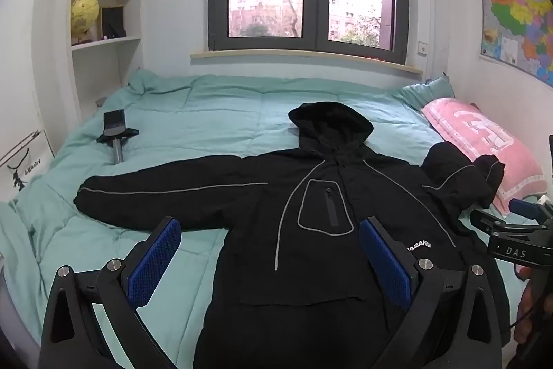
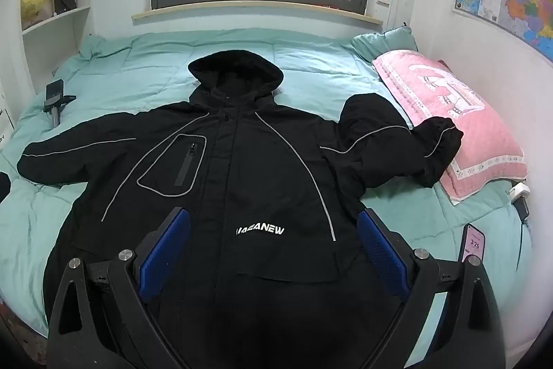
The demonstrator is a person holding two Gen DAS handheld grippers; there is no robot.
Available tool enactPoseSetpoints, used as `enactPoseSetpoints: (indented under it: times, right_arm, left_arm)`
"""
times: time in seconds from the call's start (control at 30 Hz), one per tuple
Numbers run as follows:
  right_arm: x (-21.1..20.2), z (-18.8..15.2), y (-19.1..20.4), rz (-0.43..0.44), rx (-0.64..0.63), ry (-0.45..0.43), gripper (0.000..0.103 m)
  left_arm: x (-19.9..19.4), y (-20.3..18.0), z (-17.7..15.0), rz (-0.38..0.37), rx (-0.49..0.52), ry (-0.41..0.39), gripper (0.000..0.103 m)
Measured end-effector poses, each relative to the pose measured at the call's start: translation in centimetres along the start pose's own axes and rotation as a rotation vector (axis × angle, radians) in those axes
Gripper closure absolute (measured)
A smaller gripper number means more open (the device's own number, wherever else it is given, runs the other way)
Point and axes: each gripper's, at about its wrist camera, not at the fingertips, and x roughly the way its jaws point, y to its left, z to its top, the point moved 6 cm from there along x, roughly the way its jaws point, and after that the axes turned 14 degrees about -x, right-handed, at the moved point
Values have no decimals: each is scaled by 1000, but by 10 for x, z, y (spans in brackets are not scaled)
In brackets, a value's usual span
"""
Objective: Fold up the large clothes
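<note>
A large black hooded jacket (image 1: 311, 230) with grey piping lies face up on the teal bed, hood toward the window; it also shows in the right wrist view (image 2: 249, 168). Its left sleeve (image 1: 148, 196) lies stretched out flat. Its right sleeve (image 2: 397, 140) is bent and bunched, with the cuff resting on the pink pillow (image 2: 466, 127). My left gripper (image 1: 269, 258) is open and empty above the jacket's lower left side. My right gripper (image 2: 273, 248) is open and empty above the jacket's lower front; its body also shows in the left wrist view (image 1: 518, 237).
The teal quilt (image 1: 207, 116) covers the bed. A phone holder on a stand (image 1: 115, 130) lies at the far left of the bed. A phone (image 2: 472, 244) and a charger (image 2: 518, 196) lie at the right edge. Shelves (image 1: 103, 6) stand left, a window behind.
</note>
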Motion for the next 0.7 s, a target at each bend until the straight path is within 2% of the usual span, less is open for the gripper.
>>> enactPoseSetpoints:
  times: [0.3,0.7]
  right_arm:
    - [-2,5,23,-63,-107,-36,5]
    - [8,-4,20,-13,-52,20,5]
  left_arm:
    - [9,9,-2,-4,-39,22,1]
    - [11,16,-10,3,-45,38,1]
